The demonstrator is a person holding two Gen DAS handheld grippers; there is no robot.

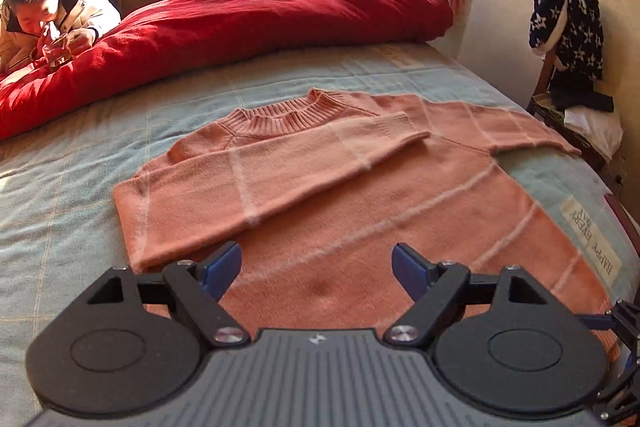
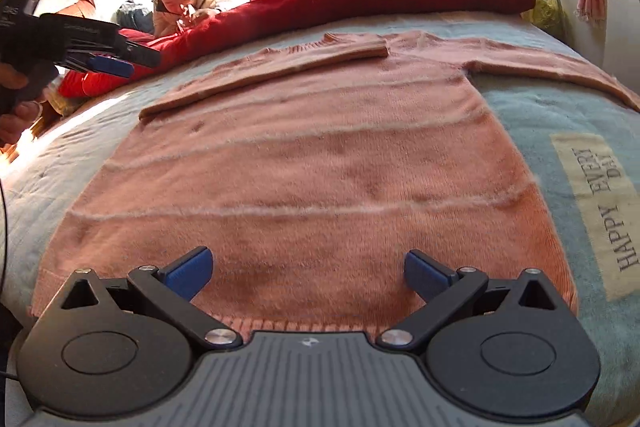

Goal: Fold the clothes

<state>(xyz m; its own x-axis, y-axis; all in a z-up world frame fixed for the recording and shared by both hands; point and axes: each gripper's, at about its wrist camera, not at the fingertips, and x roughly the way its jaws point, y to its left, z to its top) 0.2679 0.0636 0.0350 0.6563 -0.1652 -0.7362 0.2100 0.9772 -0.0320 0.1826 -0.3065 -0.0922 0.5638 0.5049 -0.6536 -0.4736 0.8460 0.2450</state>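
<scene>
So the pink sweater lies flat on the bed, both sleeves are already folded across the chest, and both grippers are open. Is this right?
Not quite. Only one sleeve of the pink sweater is folded across the chest; the other sleeve lies stretched out on the bed, as the left wrist view shows. The left gripper and right gripper are open.

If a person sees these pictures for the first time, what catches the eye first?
The salmon-pink knitted sweater lies flat on the pale blue bedcover, one sleeve folded across its chest. Behind it lies a bright red quilt. Both grippers, left and right, are open and empty.
</scene>
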